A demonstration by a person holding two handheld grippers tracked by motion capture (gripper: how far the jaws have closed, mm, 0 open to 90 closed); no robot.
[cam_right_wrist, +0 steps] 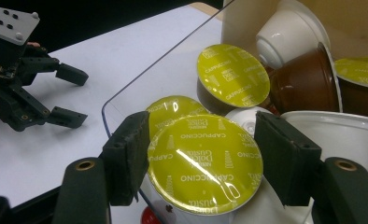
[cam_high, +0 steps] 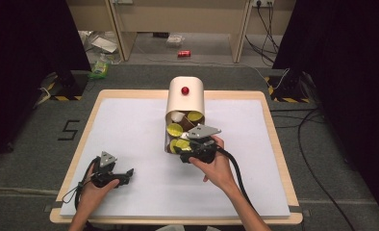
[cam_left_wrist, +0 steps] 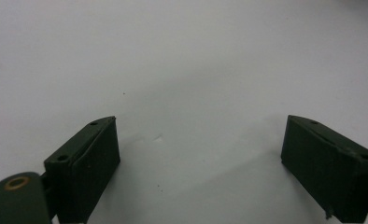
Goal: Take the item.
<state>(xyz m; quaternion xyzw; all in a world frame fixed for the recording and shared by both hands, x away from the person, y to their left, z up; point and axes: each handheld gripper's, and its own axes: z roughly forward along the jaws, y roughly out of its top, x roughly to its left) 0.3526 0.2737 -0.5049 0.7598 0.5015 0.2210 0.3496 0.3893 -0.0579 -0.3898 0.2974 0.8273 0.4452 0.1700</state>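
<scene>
A beige capsule dispenser (cam_high: 185,98) with a red knob (cam_high: 184,90) stands at the table's middle back; its clear front tray (cam_right_wrist: 140,79) holds several coffee capsules. My right gripper (cam_high: 185,147) reaches into that tray. In the right gripper view its jaws press both sides of a yellow-lidded cappuccino capsule (cam_right_wrist: 204,161), so the right gripper (cam_right_wrist: 203,154) is shut on it. Behind lie another yellow lid (cam_right_wrist: 232,74), a brown capsule (cam_right_wrist: 303,79) and a white one (cam_right_wrist: 285,32). My left gripper (cam_high: 128,176) rests open low over the white sheet (cam_left_wrist: 182,56), with nothing between the jaws of the left gripper (cam_left_wrist: 201,154).
The white sheet covers a wooden table (cam_high: 89,120). The left gripper (cam_right_wrist: 81,97) sits a short way left of the tray. Cables run on the floor at the right, and a red can (cam_high: 183,53) lies beyond the table.
</scene>
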